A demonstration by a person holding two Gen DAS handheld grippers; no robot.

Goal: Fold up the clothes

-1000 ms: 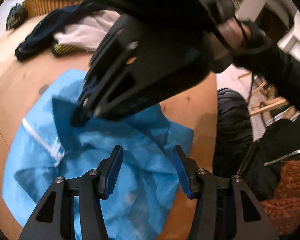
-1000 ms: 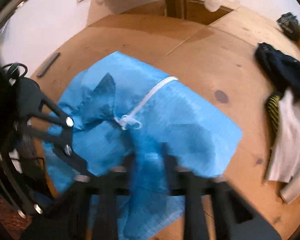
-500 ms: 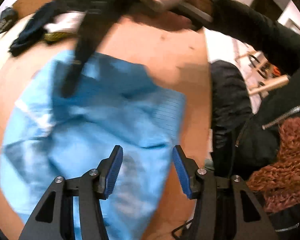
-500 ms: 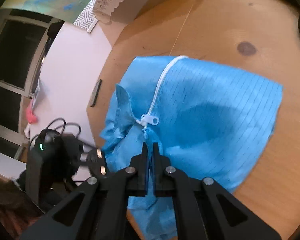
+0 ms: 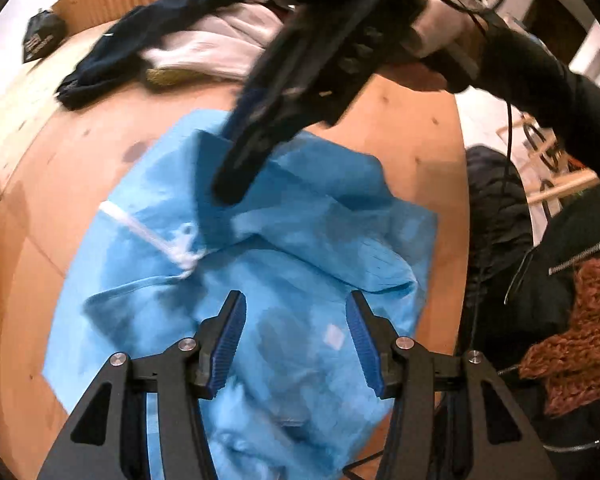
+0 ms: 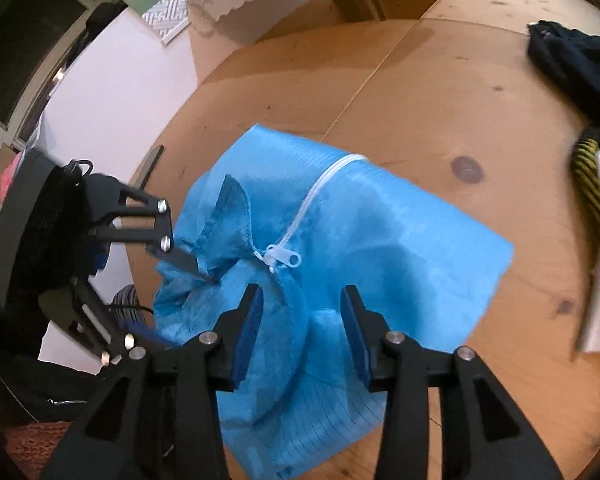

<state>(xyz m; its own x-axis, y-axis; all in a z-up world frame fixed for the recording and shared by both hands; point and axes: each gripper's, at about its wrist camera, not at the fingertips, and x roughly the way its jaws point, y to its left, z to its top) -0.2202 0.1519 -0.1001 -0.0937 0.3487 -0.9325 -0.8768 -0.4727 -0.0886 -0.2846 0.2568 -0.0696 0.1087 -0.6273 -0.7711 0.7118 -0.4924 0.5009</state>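
Blue garment lies under both grippers' parted, empty fingers, right opening; only left view shows sleeve.

Spread on the wooden table: zippered garment, reaching its near edge. Heaped at the far right: pile of clothes, well apart.
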